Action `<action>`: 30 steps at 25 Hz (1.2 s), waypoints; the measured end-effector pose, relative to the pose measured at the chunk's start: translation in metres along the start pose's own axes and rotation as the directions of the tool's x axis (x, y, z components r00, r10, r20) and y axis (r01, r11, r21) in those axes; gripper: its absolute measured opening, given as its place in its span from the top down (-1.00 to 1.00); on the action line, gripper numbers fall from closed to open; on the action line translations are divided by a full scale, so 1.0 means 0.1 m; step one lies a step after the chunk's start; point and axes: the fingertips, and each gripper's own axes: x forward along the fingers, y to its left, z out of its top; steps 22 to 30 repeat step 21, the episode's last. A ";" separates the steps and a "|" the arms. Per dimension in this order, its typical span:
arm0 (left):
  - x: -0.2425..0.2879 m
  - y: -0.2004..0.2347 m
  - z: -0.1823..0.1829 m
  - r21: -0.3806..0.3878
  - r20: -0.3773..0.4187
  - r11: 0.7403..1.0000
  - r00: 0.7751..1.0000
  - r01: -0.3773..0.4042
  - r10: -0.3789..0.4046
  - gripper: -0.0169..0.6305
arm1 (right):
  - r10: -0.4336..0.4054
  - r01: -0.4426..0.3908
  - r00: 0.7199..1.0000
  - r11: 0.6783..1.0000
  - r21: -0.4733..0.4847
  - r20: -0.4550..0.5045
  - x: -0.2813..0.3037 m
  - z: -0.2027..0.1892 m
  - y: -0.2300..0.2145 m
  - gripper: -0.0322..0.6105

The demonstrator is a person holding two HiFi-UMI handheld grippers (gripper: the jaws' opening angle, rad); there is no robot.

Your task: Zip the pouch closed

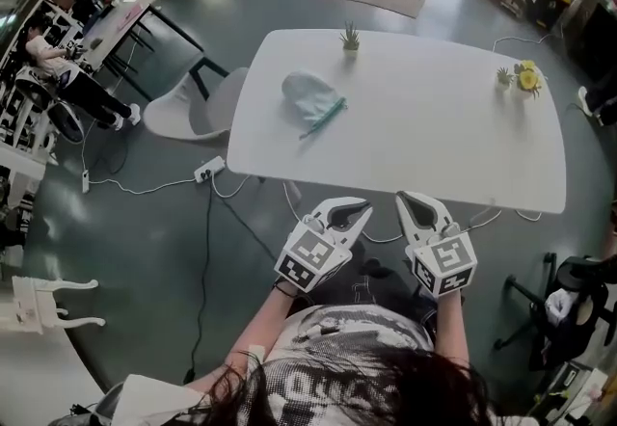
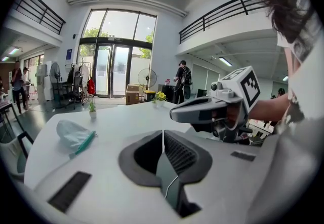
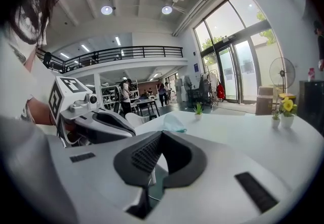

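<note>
Head view: left tongs [image 1: 359,212] and right tongs [image 1: 413,202], closed and empty, hover side by side short of the table [image 1: 434,135]. The pouch [image 1: 310,96] lies well ahead, leftward.
Left gripper view: jaws together, pouch [image 2: 73,134] ahead-left.
Right gripper view: jaws together, pouch [image 3: 174,122] ahead.

No legible text or numbers, shirt print [image 1: 323,384] too blurred to read, marker cubes [image 1: 310,258] pattern-only

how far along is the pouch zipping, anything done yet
Nothing looks done: the pouch lies untouched on the table, and whether its teal zipper is closed is unclear. In hand: nothing. The left hand-held gripper and right hand-held gripper are shut and empty, short of the table's near edge. Left: reach the pouch, hold it, pull the zipper.
</note>
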 end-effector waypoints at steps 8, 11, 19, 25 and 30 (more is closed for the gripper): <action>-0.07 0.01 -0.01 -0.004 0.010 1.000 1.000 -0.007 0.007 0.89 | 0.020 -0.020 1.000 1.000 -0.003 -0.011 0.04 -0.01 0.08 0.91; -0.08 0.00 -0.02 -0.006 0.010 1.000 1.000 -0.005 0.005 0.89 | 0.025 -0.025 1.000 1.000 0.002 -0.012 0.04 -0.01 0.09 0.91; -0.06 0.02 0.01 -0.013 0.016 1.000 1.000 -0.005 0.005 0.89 | 0.033 -0.033 0.999 0.999 0.007 -0.021 0.07 -0.02 0.09 0.91; -0.04 0.01 0.01 -0.012 0.016 1.000 1.000 -0.003 0.004 0.89 | 0.033 -0.033 0.999 0.999 0.008 -0.022 0.06 -0.03 0.08 0.91; -0.04 0.01 0.01 -0.012 0.016 1.000 1.000 -0.003 0.004 0.89 | 0.033 -0.033 0.999 0.999 0.008 -0.022 0.06 -0.03 0.08 0.91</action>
